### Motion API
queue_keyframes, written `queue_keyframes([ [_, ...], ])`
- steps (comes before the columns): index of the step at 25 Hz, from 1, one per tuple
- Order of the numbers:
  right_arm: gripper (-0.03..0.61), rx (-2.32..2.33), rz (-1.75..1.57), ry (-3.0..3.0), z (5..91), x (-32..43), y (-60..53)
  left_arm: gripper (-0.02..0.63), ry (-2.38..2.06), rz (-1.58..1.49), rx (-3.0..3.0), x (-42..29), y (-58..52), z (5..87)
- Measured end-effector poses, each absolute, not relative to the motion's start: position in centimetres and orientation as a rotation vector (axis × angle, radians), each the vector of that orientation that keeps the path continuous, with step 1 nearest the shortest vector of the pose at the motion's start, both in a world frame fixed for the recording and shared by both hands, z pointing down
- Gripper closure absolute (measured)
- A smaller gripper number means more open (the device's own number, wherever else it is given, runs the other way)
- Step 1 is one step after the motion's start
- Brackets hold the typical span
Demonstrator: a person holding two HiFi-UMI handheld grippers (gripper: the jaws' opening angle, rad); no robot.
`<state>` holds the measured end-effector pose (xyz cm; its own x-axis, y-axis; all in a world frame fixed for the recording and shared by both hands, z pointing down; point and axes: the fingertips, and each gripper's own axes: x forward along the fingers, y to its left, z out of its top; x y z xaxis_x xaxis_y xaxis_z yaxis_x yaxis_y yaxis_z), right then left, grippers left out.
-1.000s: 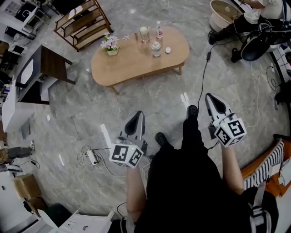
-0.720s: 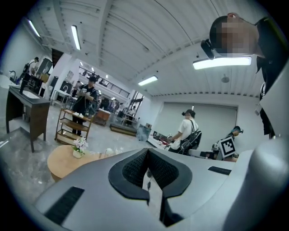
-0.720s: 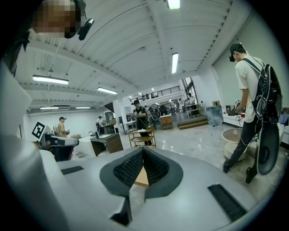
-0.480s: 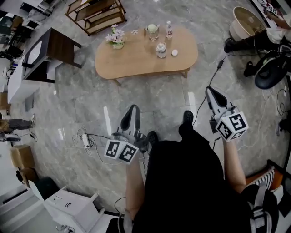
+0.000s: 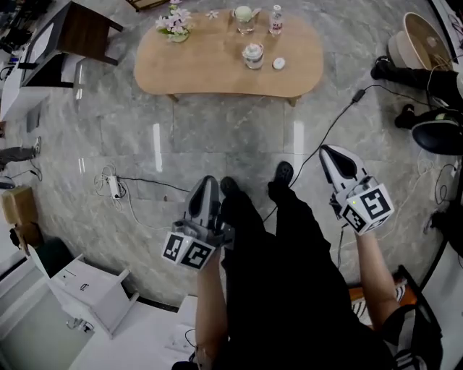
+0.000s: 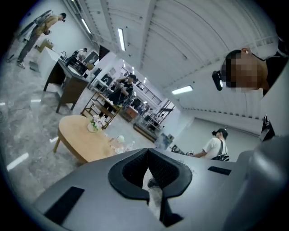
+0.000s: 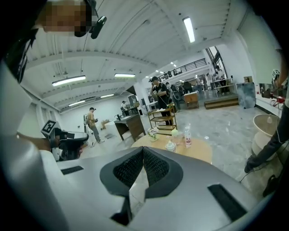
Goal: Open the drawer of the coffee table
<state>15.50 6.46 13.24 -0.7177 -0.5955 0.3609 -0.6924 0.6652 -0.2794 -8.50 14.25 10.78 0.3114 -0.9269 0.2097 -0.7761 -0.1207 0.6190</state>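
Note:
The oval wooden coffee table (image 5: 217, 69) stands on the marble floor at the top of the head view; no drawer shows on it from here. It carries a flower pot (image 5: 172, 22), a glass (image 5: 244, 18), a bottle (image 5: 275, 19) and a small jar (image 5: 252, 54). My left gripper (image 5: 205, 188) and right gripper (image 5: 329, 153) hang well short of it, either side of the person's legs, both shut and empty. The left gripper (image 6: 147, 155) sees the table (image 6: 79, 137) far off to its left. Beyond the right gripper (image 7: 143, 155) the table (image 7: 198, 151) lies ahead.
A power strip (image 5: 112, 186) with loose cables lies on the floor left of my left gripper. A black cable (image 5: 325, 137) runs past the right gripper. A white cabinet (image 5: 87, 289) is at the lower left, a dark desk (image 5: 79, 32) upper left, a round basket (image 5: 423, 43) upper right.
The person has stepped forward, and the table has slid to the top of the head view. Both grippers have sunk lower and stay shut.

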Motion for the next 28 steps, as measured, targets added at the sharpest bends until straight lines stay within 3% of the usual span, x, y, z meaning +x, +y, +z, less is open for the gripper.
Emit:
queue_keyframes([
  [4, 0.566, 1.023, 0.617, -2.614, 17.1, 14.3, 4.3, 0.6, -1.488, -0.223, 1.918, -7.9, 11.7, 15.2],
  [10, 0.566, 1.027, 0.619, -2.553, 24.8, 11.7, 2.2, 0.6, -1.437, -0.351, 1.862, -8.6, 6.6, 23.8],
  [22, 0.566, 1.114, 0.526, -2.42, 43.8, 9.2, -3.6, 0.6, -1.266, -0.524, 1.861, -12.6, -0.9, 46.8],
  [28, 0.566, 1.09, 0.437, -2.325, 53.1, 8.7, -5.8, 0.6, -1.179, -0.415, 1.834, -15.2, -2.7, 58.9],
])
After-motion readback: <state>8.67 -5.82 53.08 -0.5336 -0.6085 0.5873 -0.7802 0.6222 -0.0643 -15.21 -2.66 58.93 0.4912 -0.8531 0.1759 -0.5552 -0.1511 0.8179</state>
